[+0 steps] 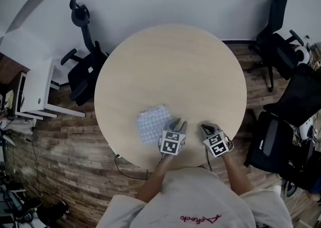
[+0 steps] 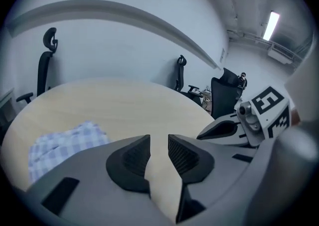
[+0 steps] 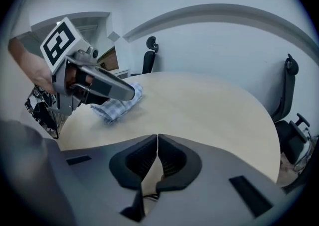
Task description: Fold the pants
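Screening part of the pants [image 3: 115, 108], left claw [image 3: 131, 92] gapes.

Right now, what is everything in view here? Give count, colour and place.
table: one, pale wood, centre
pants: one, blue-white check, folded, near table edge
office chairs: at least three, black, either side of table
side desk: one, white, far left
floor: brown wood planks
left claw: one, grey, open, empty, beside the pants
right claw: one, grey, shut, empty, right of the left claw
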A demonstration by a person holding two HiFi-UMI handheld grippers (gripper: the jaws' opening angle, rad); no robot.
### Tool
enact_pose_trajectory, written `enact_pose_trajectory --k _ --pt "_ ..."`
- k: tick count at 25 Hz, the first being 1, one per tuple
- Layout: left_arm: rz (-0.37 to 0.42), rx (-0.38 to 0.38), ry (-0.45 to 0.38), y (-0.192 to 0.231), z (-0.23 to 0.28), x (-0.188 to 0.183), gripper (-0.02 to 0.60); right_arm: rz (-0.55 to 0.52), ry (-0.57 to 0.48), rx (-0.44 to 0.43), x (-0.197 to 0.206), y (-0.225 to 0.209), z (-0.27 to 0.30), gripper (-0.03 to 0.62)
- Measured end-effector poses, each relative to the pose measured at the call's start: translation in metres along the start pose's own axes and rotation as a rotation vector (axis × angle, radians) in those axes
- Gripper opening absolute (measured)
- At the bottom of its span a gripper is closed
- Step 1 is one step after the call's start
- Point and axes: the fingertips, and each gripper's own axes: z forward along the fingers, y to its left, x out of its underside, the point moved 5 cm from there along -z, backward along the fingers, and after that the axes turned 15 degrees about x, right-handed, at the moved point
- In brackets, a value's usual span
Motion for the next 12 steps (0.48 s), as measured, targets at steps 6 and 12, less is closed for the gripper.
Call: enact_pose_trajectory --k 6,12 --pt "0.013 -0.054 -0.015 -0.003 -0.005 0.001 0.107 0.031 -0.028 -0.024 0.006 -0.013 -0.007 0.032" --pt "0.012 -0.094 -0.029 0.009 -0.035 0.009 0.043 0.032 -0.092 -0.06 -0.016 0.004 -0.008 0.032"
